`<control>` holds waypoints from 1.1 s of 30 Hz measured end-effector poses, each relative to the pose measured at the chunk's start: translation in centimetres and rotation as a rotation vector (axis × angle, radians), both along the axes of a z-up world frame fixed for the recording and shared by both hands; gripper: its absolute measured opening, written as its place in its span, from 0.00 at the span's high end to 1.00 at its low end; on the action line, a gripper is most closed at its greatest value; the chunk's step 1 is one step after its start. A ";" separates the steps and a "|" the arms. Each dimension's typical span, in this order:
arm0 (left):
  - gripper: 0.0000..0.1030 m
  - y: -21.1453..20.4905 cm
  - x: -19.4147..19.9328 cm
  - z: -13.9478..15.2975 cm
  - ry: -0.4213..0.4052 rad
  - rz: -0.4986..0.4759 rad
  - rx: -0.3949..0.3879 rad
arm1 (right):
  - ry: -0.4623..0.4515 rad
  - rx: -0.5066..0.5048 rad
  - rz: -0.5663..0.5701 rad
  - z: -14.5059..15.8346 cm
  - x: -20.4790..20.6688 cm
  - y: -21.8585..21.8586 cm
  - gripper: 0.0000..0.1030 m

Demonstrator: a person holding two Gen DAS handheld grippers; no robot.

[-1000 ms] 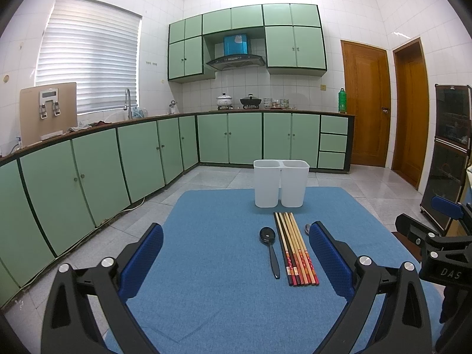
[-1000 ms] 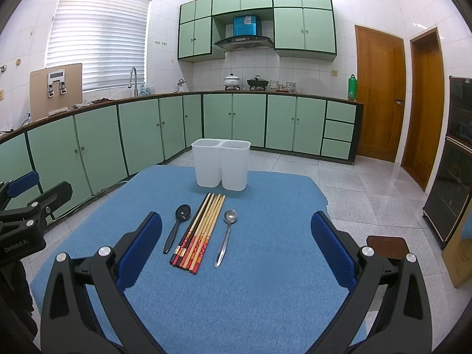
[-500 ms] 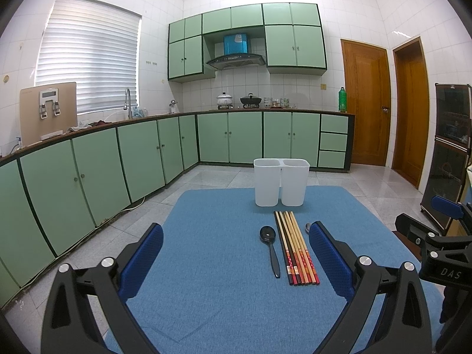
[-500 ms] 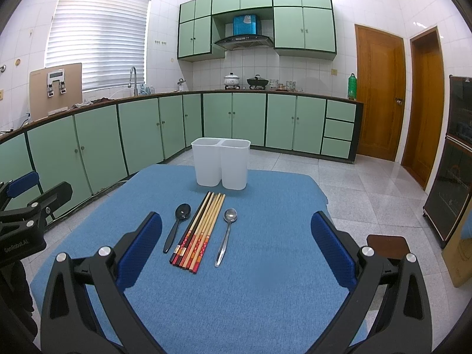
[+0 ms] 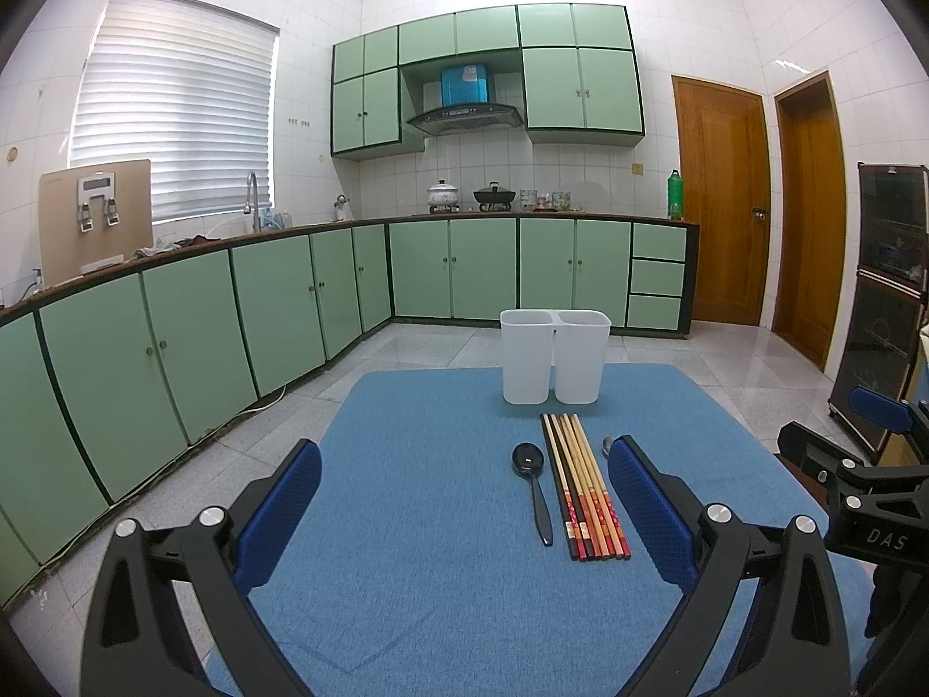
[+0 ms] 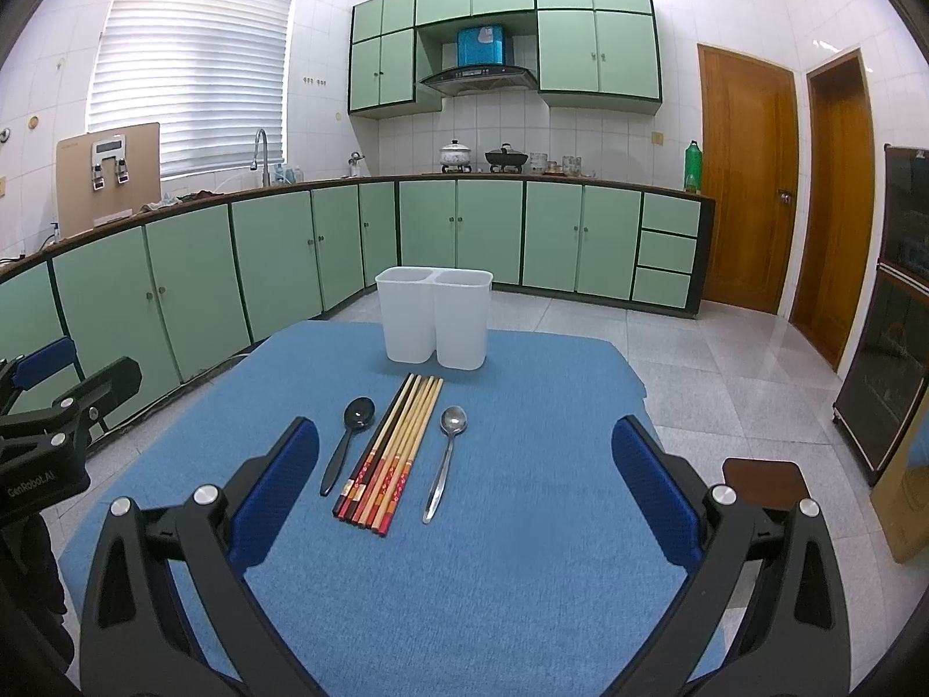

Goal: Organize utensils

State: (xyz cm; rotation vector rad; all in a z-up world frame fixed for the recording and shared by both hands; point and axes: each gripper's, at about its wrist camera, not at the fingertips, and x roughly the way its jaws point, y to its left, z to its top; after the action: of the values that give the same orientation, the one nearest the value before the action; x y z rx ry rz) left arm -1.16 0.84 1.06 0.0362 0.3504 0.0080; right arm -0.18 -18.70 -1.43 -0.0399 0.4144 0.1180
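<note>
Now both grippers, left (image 5: 464, 499) & right (image 6: 464, 482), fingers wide apart, holding nothing; chopsticks (image 6: 390, 453), black spoon (image 6: 348, 438), metal spoon (image 6: 446, 456) ahead between right fingers on desk (image 6: 522, 552)

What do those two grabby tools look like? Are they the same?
Yes, they look like twins. The left tool and the right tool each have two chunky black plastic arms with round silver bolts, ending in flat pads covered in bumpy blue rubber. From the side, one body shows white letters "DAS", the other "GenRobot.AI". No cables or sleeves show.
</note>
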 end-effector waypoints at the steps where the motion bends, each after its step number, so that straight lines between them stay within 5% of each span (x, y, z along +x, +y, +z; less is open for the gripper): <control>1: 0.06 0.0 0.0 0.0 0.000 0.000 0.000 | -0.001 0.000 -0.001 0.0 0.0 0.0 0.05; 33: 0.06 0.1 4.0 -2.4 0.091 0.016 0.014 | 0.084 0.007 0.005 -2.2 3.1 0.1 0.05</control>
State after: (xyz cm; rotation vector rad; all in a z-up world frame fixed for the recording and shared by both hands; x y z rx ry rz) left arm 2.86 0.98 -1.30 0.0481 0.4421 0.0250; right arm 2.97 -18.61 -3.66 -0.0287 0.4976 0.1263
